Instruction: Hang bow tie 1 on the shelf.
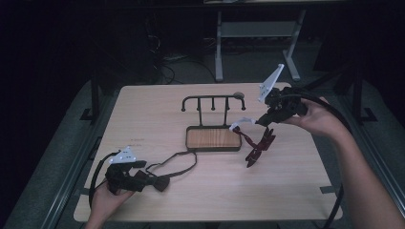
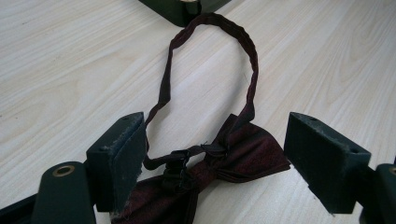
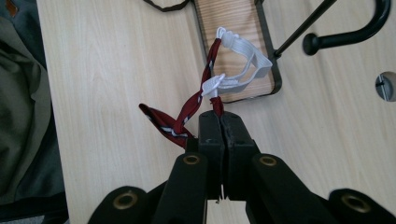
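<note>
A dark maroon bow tie [image 1: 157, 182] [image 2: 233, 154] lies on the table at the front left, its thin neck strap [image 2: 210, 56] looping toward the rack. My left gripper [image 1: 143, 181] [image 2: 215, 158] stands open with the bow between its pads, which do not touch it. A red striped tie [image 1: 260, 145] [image 3: 180, 119] with a white elastic loop [image 1: 239, 124] [image 3: 238, 70] hangs lifted off the table to the right of the rack. My right gripper [image 1: 265, 119] [image 3: 219, 116] is shut on its band just below the white loop.
A black metal rack with hook pegs [image 1: 212, 102] [image 3: 345, 32] stands on a wooden base [image 1: 213, 139] [image 3: 233, 32] at the table's middle. A round hole [image 1: 238, 95] [image 3: 386, 86] sits in the tabletop behind it. Desk legs and cables lie beyond the far edge.
</note>
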Demonstrator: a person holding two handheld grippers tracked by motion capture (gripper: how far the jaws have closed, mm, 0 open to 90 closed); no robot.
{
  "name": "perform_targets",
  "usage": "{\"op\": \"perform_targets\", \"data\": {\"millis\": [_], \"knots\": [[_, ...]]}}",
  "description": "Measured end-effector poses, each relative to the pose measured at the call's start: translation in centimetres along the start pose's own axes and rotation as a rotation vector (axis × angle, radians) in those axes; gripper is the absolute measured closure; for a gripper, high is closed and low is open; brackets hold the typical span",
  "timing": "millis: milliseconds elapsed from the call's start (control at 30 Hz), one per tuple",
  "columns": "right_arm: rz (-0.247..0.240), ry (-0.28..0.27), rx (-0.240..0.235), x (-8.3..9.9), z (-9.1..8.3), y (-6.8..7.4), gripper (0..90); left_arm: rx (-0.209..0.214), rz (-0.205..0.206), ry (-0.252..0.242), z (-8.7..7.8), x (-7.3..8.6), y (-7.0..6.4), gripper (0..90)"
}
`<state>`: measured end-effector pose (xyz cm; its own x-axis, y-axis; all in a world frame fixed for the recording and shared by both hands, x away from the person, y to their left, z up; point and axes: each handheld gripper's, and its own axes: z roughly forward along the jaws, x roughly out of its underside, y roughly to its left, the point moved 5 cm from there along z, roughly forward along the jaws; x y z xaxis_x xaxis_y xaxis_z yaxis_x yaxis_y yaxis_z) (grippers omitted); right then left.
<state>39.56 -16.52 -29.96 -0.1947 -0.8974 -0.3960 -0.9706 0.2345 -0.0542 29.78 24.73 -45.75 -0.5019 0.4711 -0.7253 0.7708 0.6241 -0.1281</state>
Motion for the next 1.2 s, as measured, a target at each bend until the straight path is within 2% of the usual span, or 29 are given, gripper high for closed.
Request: {"op": "perform_targets", "data": {"millis": [333, 600, 633, 967, 1200], "knots": [[0.008, -0.024, 0.03, -1.3, -1.3, -1.1, 87.7, 0.001, 0.0, -0.002, -0.1, 0.0, -0.1, 20.9], [0.018, -0.025, 0.043, -2.1, -1.9, -1.9, 87.6, 0.004, 0.001, -0.003, 0.0, 0.0, 0.0, 20.8], [0.031, -0.018, 0.043, -2.2, -1.9, -2.2, 87.6, 0.005, 0.002, -0.003, -0.1, 0.0, -0.1, 20.9], [0.09, 0.008, 0.065, -2.0, -1.5, -4.3, 87.7, 0.009, 0.003, -0.006, -0.1, 0.0, -0.1, 20.9], [0.136, 0.039, 0.064, -1.2, 0.0, -5.7, 87.6, 0.01, 0.006, -0.007, -0.1, -0.1, -0.1, 20.9]]}}
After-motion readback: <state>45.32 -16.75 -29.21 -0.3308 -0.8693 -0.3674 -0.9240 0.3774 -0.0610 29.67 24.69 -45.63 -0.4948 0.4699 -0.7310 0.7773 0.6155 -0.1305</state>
